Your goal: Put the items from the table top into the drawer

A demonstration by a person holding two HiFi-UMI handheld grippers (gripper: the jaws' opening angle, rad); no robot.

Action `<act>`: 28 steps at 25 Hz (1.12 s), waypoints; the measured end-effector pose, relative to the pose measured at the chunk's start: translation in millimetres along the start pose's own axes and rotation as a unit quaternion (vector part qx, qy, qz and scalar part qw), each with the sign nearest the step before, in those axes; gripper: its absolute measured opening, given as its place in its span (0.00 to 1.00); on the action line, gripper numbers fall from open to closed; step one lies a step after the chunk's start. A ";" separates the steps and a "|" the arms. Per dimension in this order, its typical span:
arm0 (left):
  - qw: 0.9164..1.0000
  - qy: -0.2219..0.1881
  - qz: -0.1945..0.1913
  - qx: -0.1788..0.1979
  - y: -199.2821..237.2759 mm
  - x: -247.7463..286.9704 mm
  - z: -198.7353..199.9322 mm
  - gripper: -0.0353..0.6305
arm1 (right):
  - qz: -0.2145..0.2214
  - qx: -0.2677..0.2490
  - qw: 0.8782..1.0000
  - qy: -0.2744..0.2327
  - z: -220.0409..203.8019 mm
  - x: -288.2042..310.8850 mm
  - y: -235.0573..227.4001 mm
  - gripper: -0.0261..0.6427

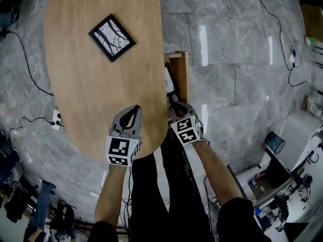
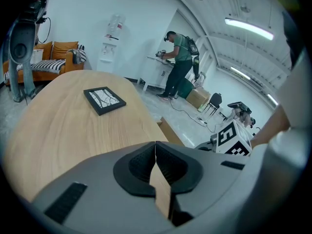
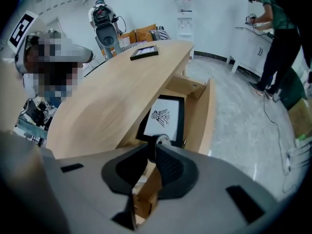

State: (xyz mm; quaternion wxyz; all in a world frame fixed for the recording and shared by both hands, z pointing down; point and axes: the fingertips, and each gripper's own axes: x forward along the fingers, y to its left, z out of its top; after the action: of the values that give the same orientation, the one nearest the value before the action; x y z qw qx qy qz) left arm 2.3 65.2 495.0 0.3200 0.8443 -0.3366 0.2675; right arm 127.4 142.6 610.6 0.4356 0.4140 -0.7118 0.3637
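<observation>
The frame [image 1: 112, 37] left to stow lies flat and askew on the far half of the table [image 1: 75, 110], well apart from both grippers. It looks light and stiff, a thin black border round a pale print, probably glazed, so likely fragile and slick on its face. The safest hold is across one border edge or a corner, perhaps after sliding it out over the table's rim. The left gripper [image 1: 134, 108] hangs over the near end of the table with its jaws pressed together on nothing. The right gripper [image 3: 153, 143] points down over the open drawer [image 3: 202, 116], its jaws nearly together with a small dark ring [image 3: 160, 140] pinched at their tips. It could be a knob or a tape roll; I cannot tell which. A second frame [image 3: 163, 118] already lies in the drawer. The table is smooth pale wood. The floor [image 1: 237, 44] is glossy grey stone, with cables [image 1: 275, 19] trailing across it.
</observation>
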 end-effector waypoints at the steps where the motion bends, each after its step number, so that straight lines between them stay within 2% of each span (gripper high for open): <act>1: 1.000 0.000 0.000 0.000 -0.3 -0.4 0.0 0.07 | -0.001 0.003 1.000 -0.002 0.6 -0.9 -0.2 0.11; 11: 1.000 -0.006 0.003 -0.004 6.0 -4.0 -0.9 0.07 | -0.043 0.028 0.998 -0.030 13.1 -9.0 -15.5 0.12; 13: 1.000 -0.007 0.006 -0.008 8.9 -6.3 -1.8 0.07 | -0.053 0.025 0.998 -0.037 18.7 -11.9 -20.3 0.06; 16: 1.000 -0.010 0.009 -0.012 12.7 -9.4 -2.5 0.07 | -0.061 0.017 0.997 -0.047 29.4 -15.5 -25.0 0.05; 21: 1.000 -0.015 0.018 -0.022 26.6 -16.1 -3.1 0.07 | -0.088 0.033 0.990 -0.102 75.7 -26.7 -41.7 0.05; 24: 0.999 -0.017 0.025 -0.029 37.2 -20.3 -3.7 0.07 | -0.083 0.040 0.987 -0.134 112.8 -28.8 -46.2 0.05; 28: 0.998 -0.024 0.036 -0.042 50.9 -27.0 -3.8 0.07 | -0.067 -0.010 0.984 -0.167 165.2 -25.2 -32.7 0.05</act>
State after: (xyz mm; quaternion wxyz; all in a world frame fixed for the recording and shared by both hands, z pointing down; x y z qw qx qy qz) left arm -53.2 49.7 497.8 0.3368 0.8236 -0.3855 0.2442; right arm 111.4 -8.5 533.8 0.3381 0.5111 -0.7487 0.2526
